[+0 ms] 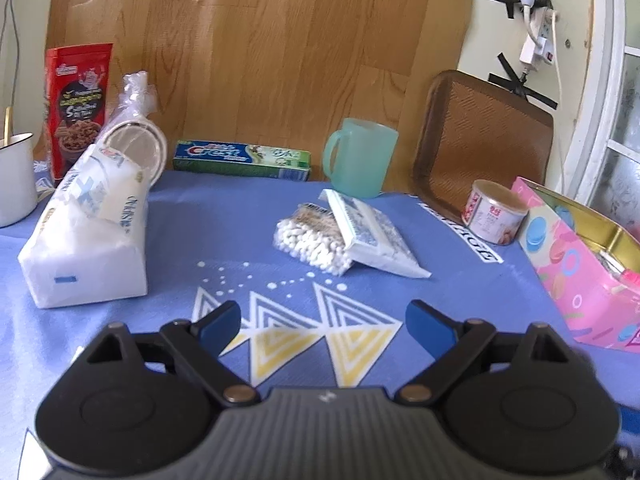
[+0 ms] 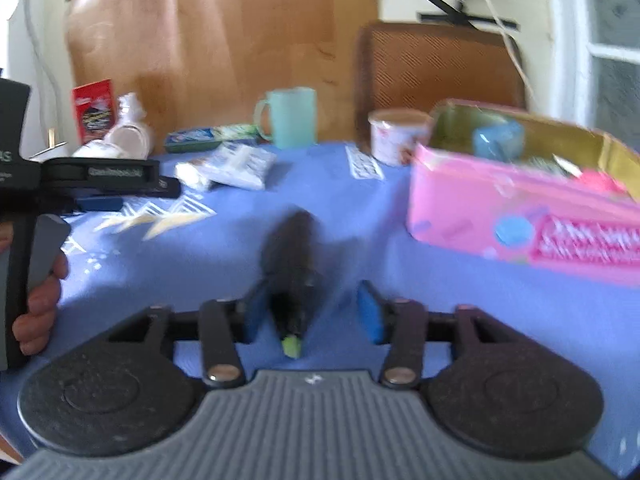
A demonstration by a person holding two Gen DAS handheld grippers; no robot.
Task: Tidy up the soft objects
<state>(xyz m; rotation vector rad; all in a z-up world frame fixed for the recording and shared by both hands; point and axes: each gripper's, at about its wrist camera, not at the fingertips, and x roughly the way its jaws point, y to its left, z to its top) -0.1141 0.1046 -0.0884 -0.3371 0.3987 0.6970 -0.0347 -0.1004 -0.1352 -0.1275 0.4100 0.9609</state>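
Observation:
A bag of cotton swabs [image 1: 310, 240] and a flat white packet [image 1: 372, 236] lie together mid-table on the blue cloth [image 1: 200, 240]. A big white cotton pack [image 1: 86, 236] lies at the left. My left gripper [image 1: 324, 322] is open and empty, low over the cloth in front of them. My right gripper [image 2: 314, 308] is open around a dark, blurred object with a green tip [image 2: 290, 272]; I cannot tell if it touches the pads. The pink tin [image 2: 516, 208] stands open to its right and also shows in the left wrist view [image 1: 576, 280].
Along the back stand a red snack pouch [image 1: 78, 104], a white enamel mug [image 1: 14, 176], a Crest toothpaste box [image 1: 242, 158], a teal mug [image 1: 360, 158], a brown tray [image 1: 480, 140] against the wall and a small tub [image 1: 494, 212]. The left gripper [image 2: 100, 184] shows in the right view.

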